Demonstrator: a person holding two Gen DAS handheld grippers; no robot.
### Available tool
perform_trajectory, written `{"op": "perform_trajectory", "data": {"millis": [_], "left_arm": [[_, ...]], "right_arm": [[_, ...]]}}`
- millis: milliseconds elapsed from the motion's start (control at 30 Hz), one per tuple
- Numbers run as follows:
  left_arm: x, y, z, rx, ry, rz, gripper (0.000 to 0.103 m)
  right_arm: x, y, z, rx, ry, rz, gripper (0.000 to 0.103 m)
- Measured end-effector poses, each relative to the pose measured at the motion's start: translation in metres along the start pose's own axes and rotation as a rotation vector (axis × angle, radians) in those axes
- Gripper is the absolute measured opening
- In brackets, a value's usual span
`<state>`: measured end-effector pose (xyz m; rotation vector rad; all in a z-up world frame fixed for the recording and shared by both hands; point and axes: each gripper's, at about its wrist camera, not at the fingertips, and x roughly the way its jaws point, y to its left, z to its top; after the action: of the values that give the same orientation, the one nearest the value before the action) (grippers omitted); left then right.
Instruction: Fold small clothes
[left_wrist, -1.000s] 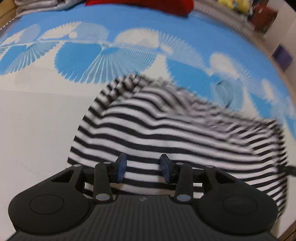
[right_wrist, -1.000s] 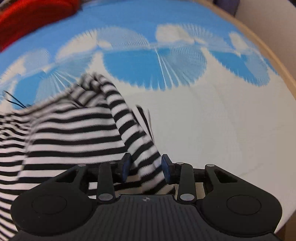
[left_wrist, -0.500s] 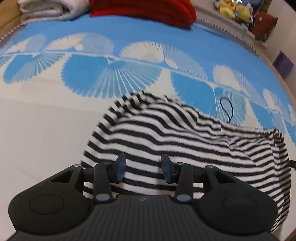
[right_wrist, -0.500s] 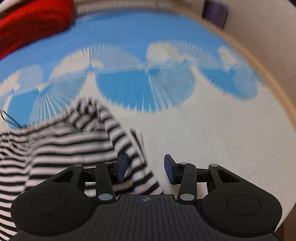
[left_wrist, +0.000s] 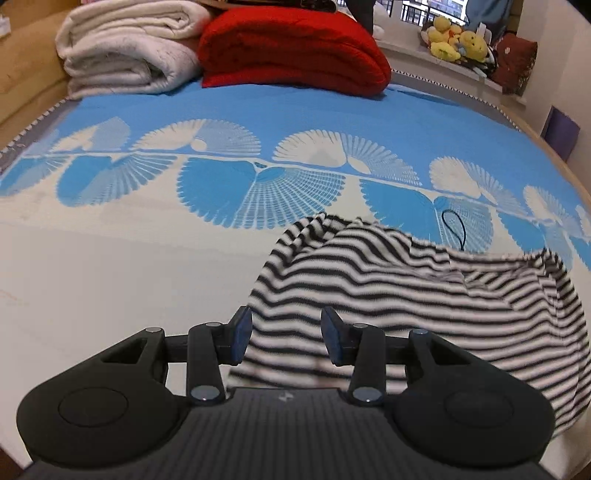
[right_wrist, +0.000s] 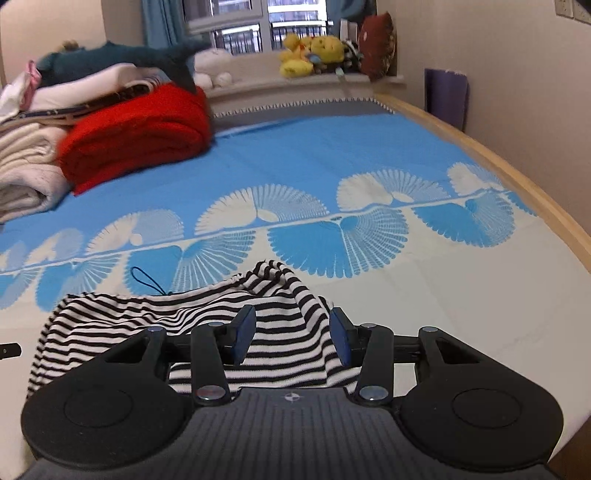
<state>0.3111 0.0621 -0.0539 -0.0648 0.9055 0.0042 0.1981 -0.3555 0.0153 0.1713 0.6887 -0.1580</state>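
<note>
Looking through the left wrist camera, I see the left gripper (left_wrist: 286, 334) hanging above the near left part of the striped garment (left_wrist: 424, 295), its fingers (left_wrist: 240, 334) about half apart with nothing pinched between them; stripes show through the gap but the pads do not press on the cloth. The garment lies rumpled on the bed cover (left_wrist: 110, 277), on the pale near band just below the row of blue fan shapes, with a thin black cord loop (left_wrist: 453, 227) at its far edge. Well beyond it sit a folded white blanket (left_wrist: 125, 55) and a folded red blanket (left_wrist: 291, 48).

From the right wrist camera, the right gripper (right_wrist: 291, 338) sits over the garment's right end (right_wrist: 258, 314), where the cloth bunches into a raised ridge. Its fingers (right_wrist: 341, 341) have just been opening and stand at a middling gap, free of the fabric.

I judge that both hands have let go and that the cloth is only roughly doubled over, so the step in hand is to tidy and fold again. To do that well I would bring each gripper down on a true corner or hem edge, not the bunched middle, pinch a single layer cleanly, keep both hands level as they carry the edge across, and flatten the right-hand ridge first so the fold lands square.
</note>
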Motion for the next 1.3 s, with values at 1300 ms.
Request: {"op": "perform_trajectory", "data": {"millis": [1300], "left_arm": [[-0.012,0.051,-0.132,-0.442,0.191,-0.15,0.04]], "right_arm": [[-0.034,-0.05,-0.082,0.073,0.004,0.061,0.049]]}}
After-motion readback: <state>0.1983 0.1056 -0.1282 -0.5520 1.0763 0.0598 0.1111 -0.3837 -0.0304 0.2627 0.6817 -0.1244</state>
